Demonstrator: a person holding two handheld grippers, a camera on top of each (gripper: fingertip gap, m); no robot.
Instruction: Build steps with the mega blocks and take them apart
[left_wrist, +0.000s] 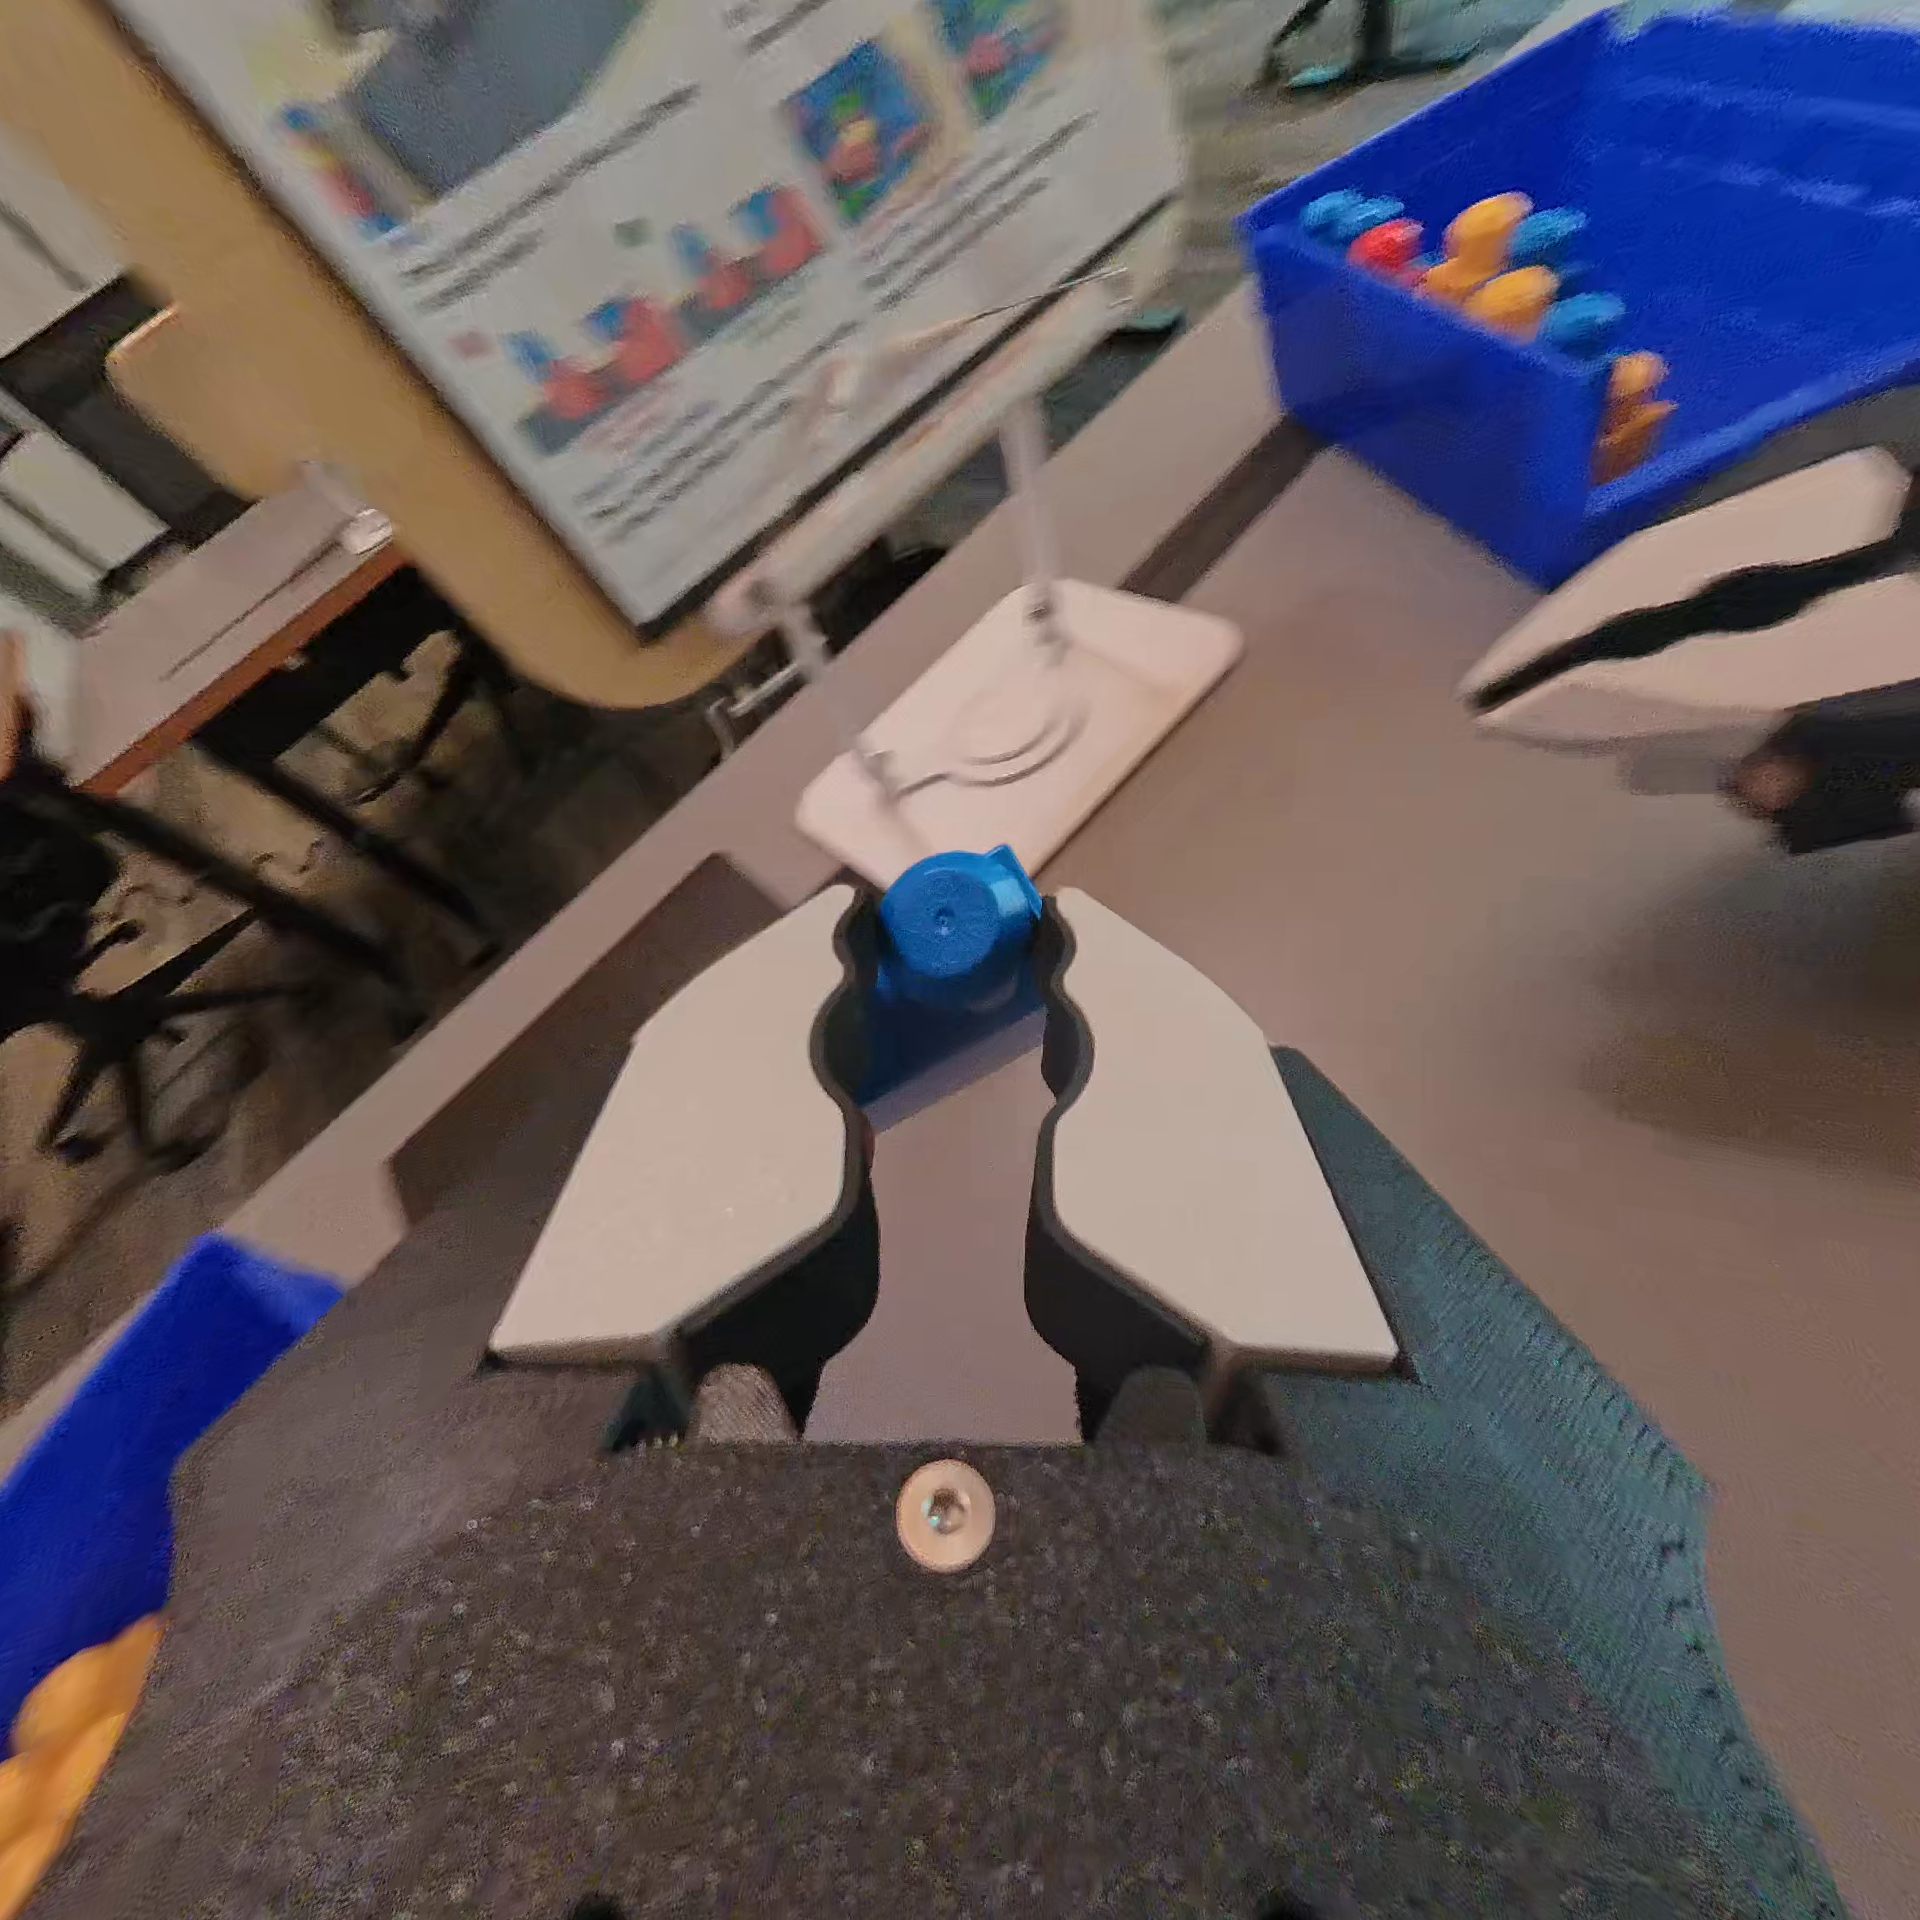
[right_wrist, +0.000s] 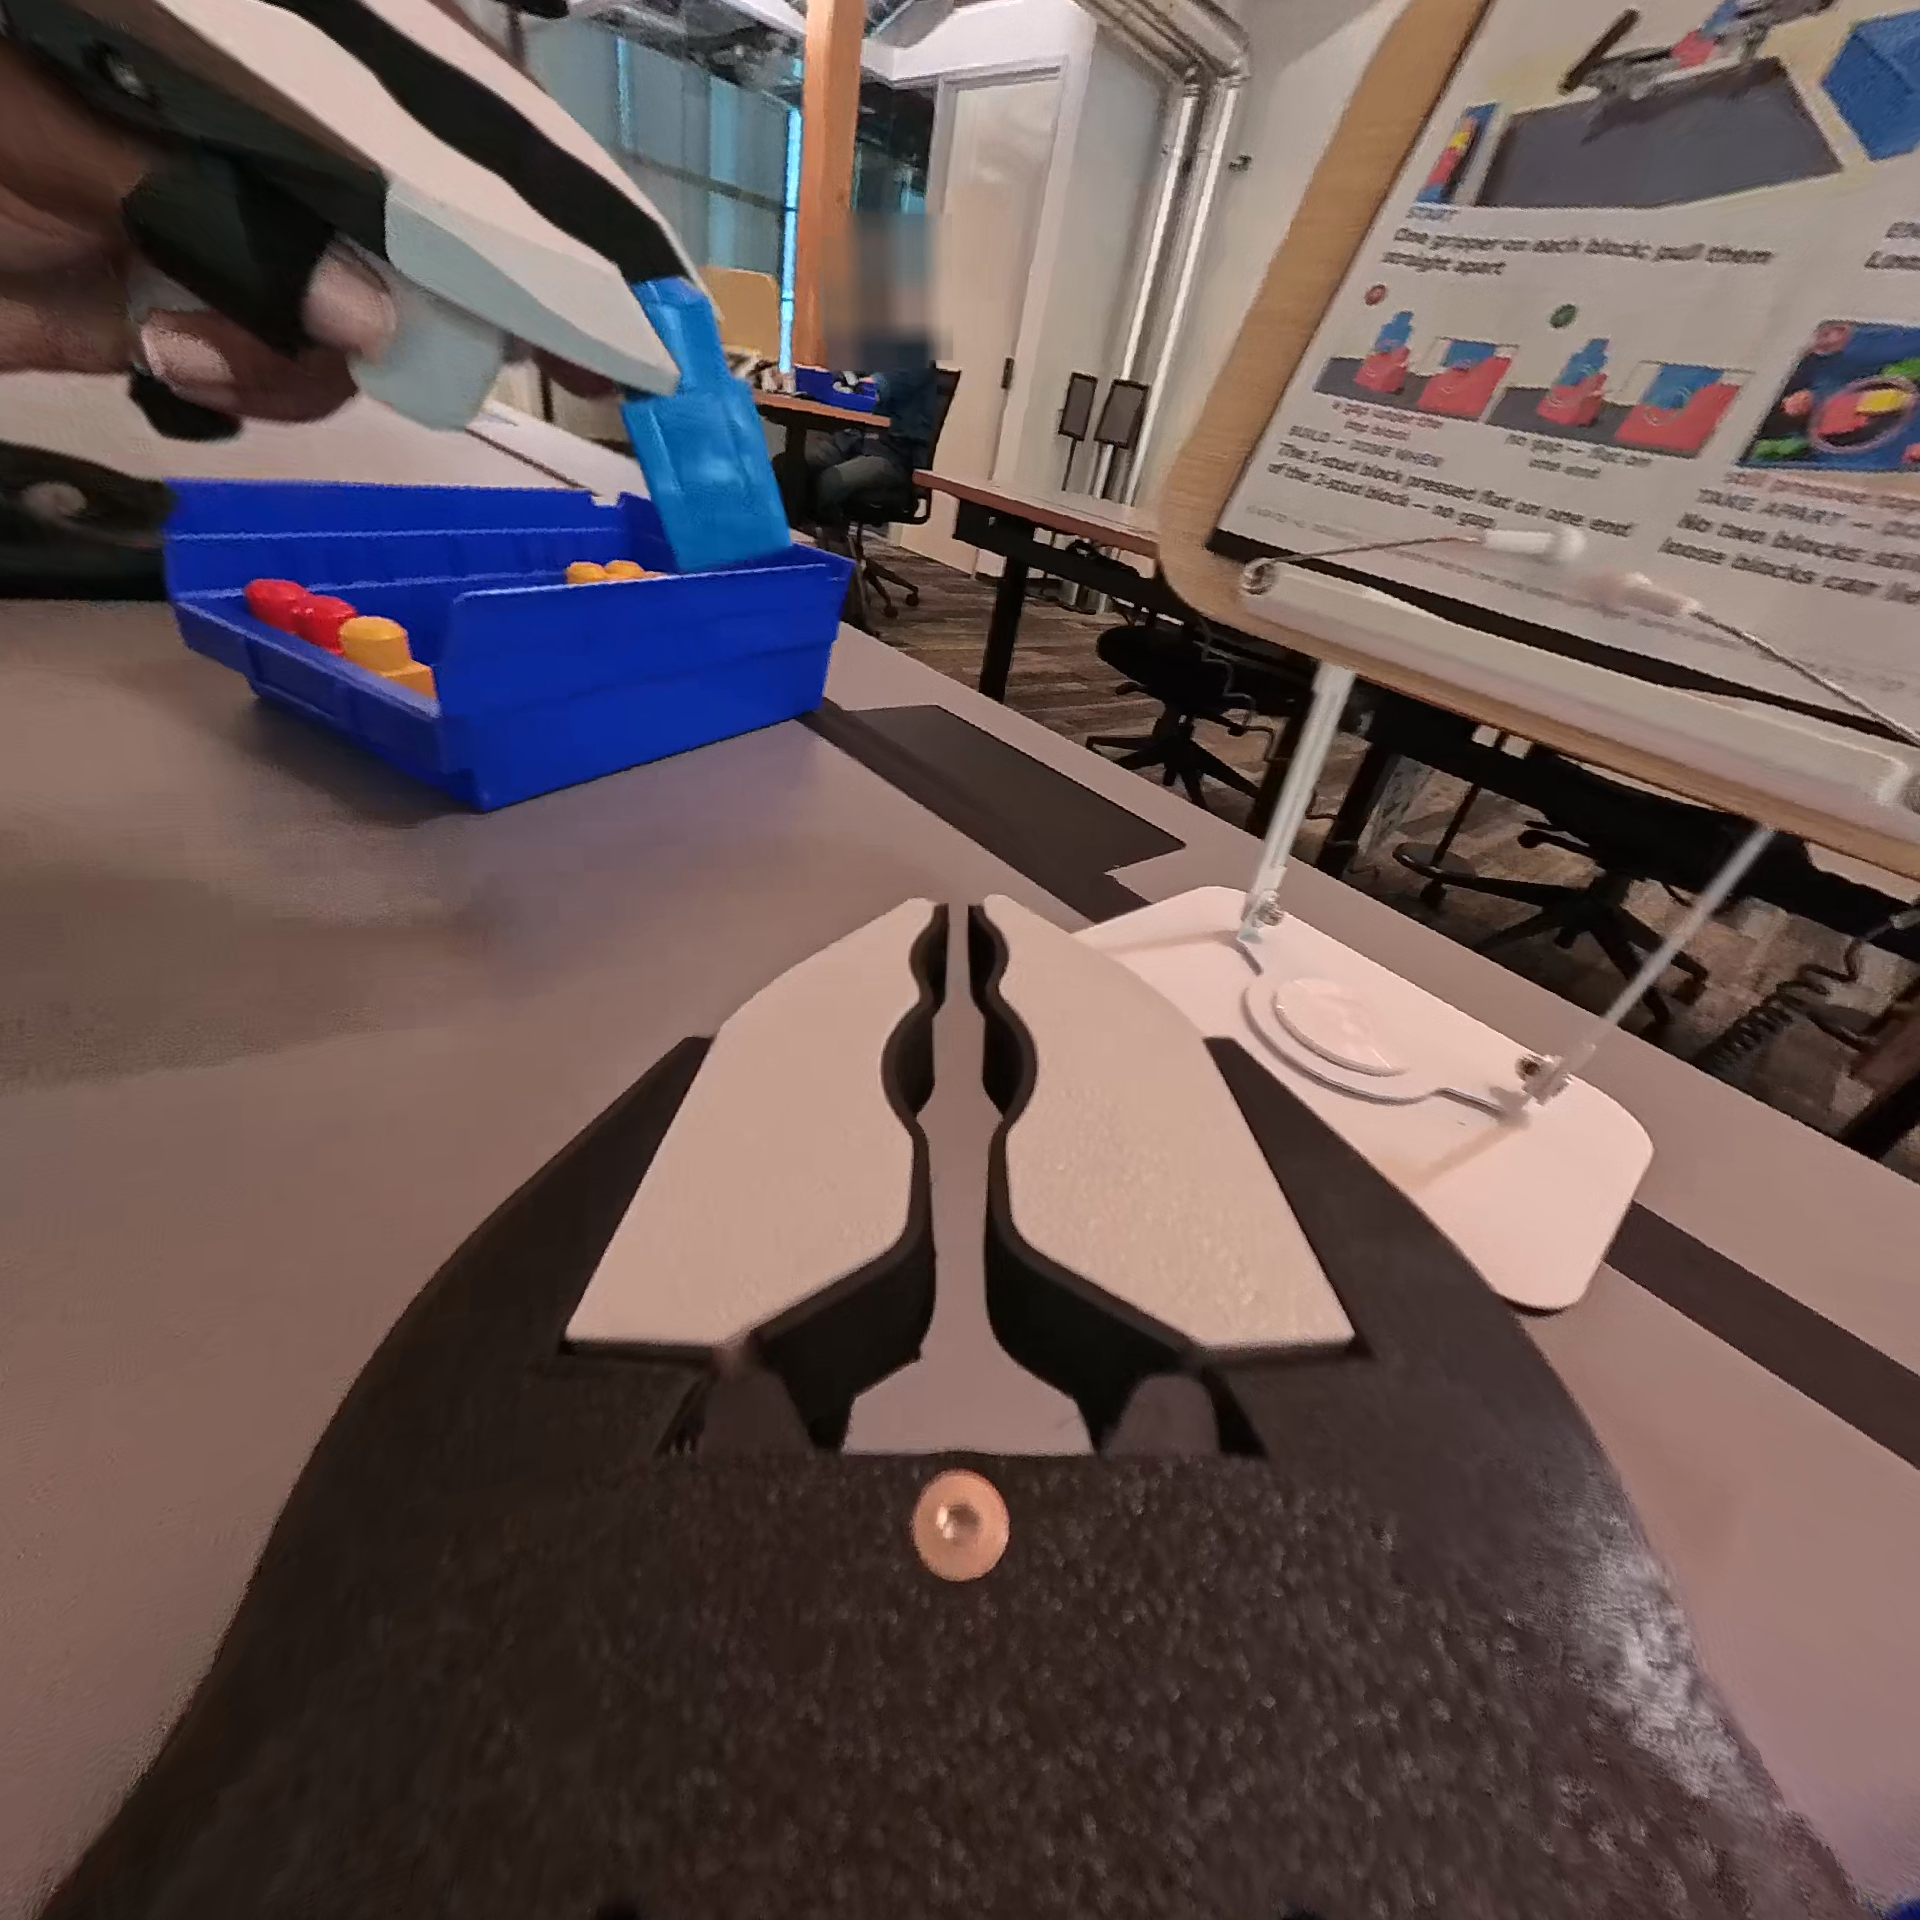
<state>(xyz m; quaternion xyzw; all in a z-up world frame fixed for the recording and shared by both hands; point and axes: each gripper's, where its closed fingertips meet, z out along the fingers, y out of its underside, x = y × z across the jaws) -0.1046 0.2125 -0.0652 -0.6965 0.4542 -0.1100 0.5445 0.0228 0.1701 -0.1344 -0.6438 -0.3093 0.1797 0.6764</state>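
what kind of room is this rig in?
Likely an open office or lab workspace: rows of desks with office chairs behind, and an instruction board on a stand on the grey table.

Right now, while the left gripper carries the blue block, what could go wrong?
1. The left gripper pinches the blue block only at its fingertips, and the block hangs tilted, so it might slip and fall.
2. It hangs near the blue bin, and a swing could knock the rim.
3. The right gripper is shut and empty, unready to take a block.
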